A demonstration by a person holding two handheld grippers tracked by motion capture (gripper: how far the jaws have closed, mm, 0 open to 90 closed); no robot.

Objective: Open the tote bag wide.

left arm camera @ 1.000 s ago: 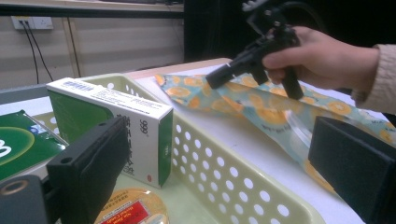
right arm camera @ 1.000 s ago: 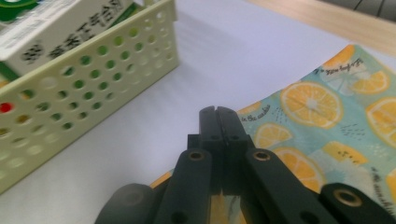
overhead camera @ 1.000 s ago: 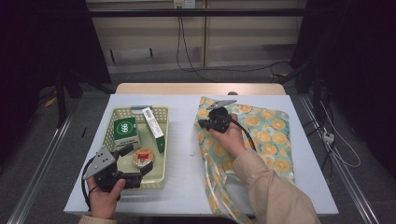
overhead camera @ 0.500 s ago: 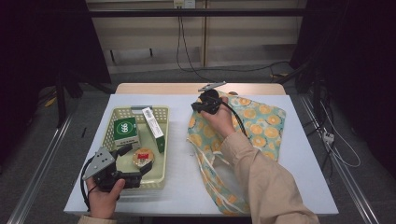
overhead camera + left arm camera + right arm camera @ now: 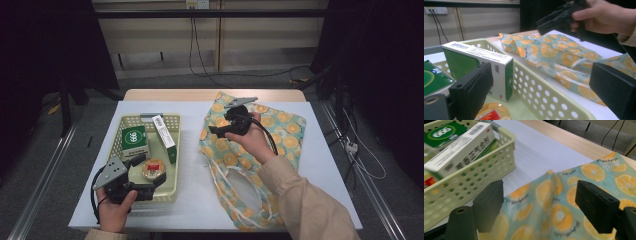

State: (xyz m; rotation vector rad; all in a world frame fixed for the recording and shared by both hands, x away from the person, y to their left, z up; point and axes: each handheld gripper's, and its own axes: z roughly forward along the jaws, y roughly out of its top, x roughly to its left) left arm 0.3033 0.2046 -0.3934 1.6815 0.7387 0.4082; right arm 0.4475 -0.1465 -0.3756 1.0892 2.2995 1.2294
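Note:
A fabric bag [image 5: 280, 131] printed with orange slices lies rumpled on the white table, right of a pale green basket [image 5: 174, 150]. My right gripper [image 5: 216, 131] hovers over the bag's upper left part. Its jaws have just been opening and stand open, with the cloth [image 5: 564, 195] loose below them and nothing pressed between the pads. My left gripper [image 5: 150, 171] rests open at the basket's near end. One of its jaws is inside the basket wall [image 5: 529, 75] and the other is outside it. The basket holds a green box [image 5: 134, 140], a long white box [image 5: 164, 132] and a round red-labelled pack [image 5: 152, 169].
White cords of the bag trail toward the table's near edge [image 5: 235, 200]. A strip of bare white table [image 5: 192, 165] separates basket and bag. The person's right hand and gripper [image 5: 559, 17] hang above the bag [image 5: 559, 52]. Cables run on the floor beyond the table.
The right gripper, shut on the bag's upper left edge, pulled it up and away, then opened and came back a little; the cloth has dropped. The left gripper has kept still.

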